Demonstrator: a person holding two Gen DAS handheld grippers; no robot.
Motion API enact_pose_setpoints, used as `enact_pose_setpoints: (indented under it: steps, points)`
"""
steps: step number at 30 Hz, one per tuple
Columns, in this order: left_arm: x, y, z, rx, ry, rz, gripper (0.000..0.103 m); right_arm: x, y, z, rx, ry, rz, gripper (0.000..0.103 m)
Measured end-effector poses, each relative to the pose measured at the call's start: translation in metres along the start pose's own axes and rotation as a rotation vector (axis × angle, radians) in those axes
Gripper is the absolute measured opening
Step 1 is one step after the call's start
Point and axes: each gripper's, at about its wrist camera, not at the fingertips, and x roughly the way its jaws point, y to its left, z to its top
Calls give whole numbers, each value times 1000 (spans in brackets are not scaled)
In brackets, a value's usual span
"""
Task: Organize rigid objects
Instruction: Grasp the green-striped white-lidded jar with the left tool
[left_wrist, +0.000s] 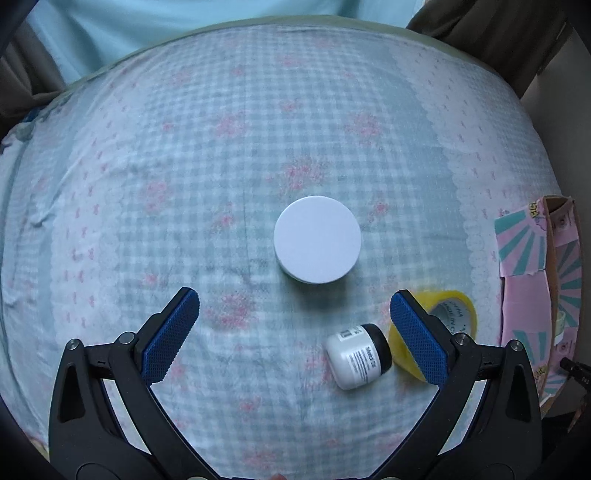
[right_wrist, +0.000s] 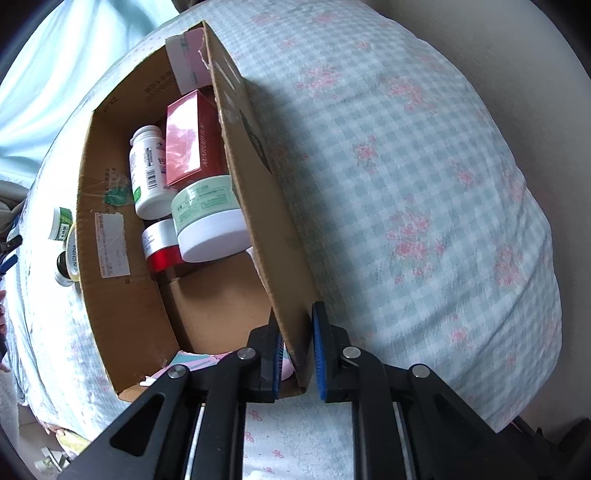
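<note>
In the left wrist view a round white-lidded jar (left_wrist: 317, 239) stands on the checked bedsheet ahead of my left gripper (left_wrist: 294, 308), which is open and empty above it. A small white jar with a black cap (left_wrist: 357, 355) lies on its side by the right finger, beside a yellow tape roll (left_wrist: 447, 314). In the right wrist view my right gripper (right_wrist: 297, 328) is shut on the wall of a cardboard box (right_wrist: 258, 177). The box holds a red carton (right_wrist: 188, 140), a white bottle (right_wrist: 147, 173), a green-labelled jar (right_wrist: 210, 218) and a red-and-white jar (right_wrist: 160, 243).
The box's pink and teal flap (left_wrist: 532, 280) shows at the right edge of the left wrist view. A green-labelled jar (right_wrist: 61, 223), the tape roll (right_wrist: 72, 254) and a dark-capped jar lie left of the box. A light blue curtain hangs behind the bed.
</note>
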Motion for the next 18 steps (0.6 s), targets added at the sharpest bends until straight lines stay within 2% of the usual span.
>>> enact_pose_setpoints:
  steps: [6, 13, 15, 18]
  points:
    - [50, -6, 5, 25, -8, -4, 103, 1, 10, 3, 22, 4, -29, 14]
    - [76, -11, 9, 19, -106, 5, 102, 3, 14, 3, 29, -1, -42, 14]
    - [81, -12, 9, 20, -129, -1, 100, 2, 12, 3, 31, -3, -42, 14]
    - [88, -15, 9, 23, -150, -8, 89, 2, 13, 3, 26, -8, -42, 14]
